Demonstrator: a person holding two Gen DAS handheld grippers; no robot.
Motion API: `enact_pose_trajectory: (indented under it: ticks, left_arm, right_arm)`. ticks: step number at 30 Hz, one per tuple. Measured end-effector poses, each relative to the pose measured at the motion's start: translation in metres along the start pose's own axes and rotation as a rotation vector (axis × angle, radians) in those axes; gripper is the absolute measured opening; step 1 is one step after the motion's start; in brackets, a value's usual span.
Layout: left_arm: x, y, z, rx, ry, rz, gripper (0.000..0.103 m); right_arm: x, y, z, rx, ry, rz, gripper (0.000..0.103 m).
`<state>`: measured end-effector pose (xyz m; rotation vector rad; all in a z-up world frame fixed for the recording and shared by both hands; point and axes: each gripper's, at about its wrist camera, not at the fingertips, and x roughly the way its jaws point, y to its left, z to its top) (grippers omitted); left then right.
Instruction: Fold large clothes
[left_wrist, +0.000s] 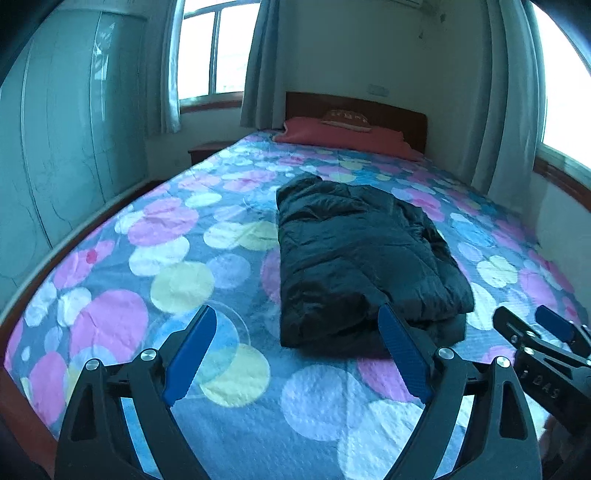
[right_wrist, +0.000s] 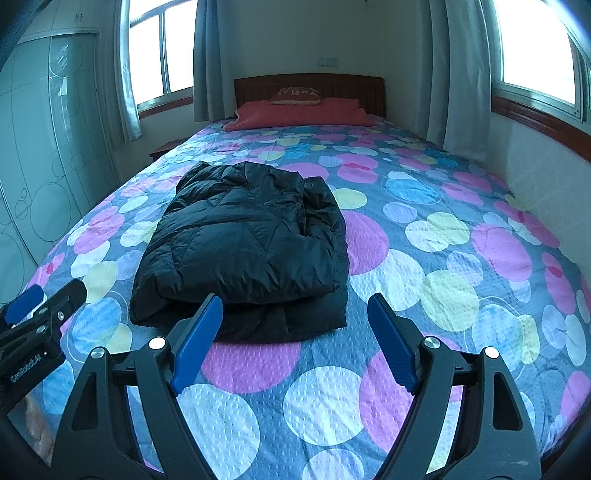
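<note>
A black padded jacket (left_wrist: 362, 254) lies folded into a thick rectangular bundle in the middle of the bed; it also shows in the right wrist view (right_wrist: 247, 247). My left gripper (left_wrist: 297, 325) is open and empty, held above the bedspread just short of the bundle's near edge. My right gripper (right_wrist: 295, 314) is open and empty, also just short of the bundle's near edge and to its right. Each gripper shows at the edge of the other's view: the right one (left_wrist: 532, 325) and the left one (right_wrist: 40, 299).
The bed (right_wrist: 443, 258) has a spotted pink, blue and yellow cover. A red pillow (right_wrist: 299, 112) and a wooden headboard (right_wrist: 310, 86) are at the far end. A wardrobe (left_wrist: 66, 147) stands left. Windows with curtains (right_wrist: 458, 74) are behind and right.
</note>
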<state>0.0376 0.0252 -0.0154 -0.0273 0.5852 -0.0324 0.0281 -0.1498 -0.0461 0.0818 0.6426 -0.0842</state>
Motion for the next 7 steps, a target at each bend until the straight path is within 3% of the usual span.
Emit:
enact_pose_trajectory:
  ticks: [4,7]
  left_arm:
    - [0.019,0.010,0.001,-0.004,0.041,0.040,0.088]
    - [0.044,0.030,0.000,-0.035,0.102,0.074,0.088]
  right_arm:
    - [0.011,-0.016,-0.001,0.022,0.015,-0.015,0.081]
    - [0.024,-0.039,-0.002,0.061,0.030,-0.039,0.089]
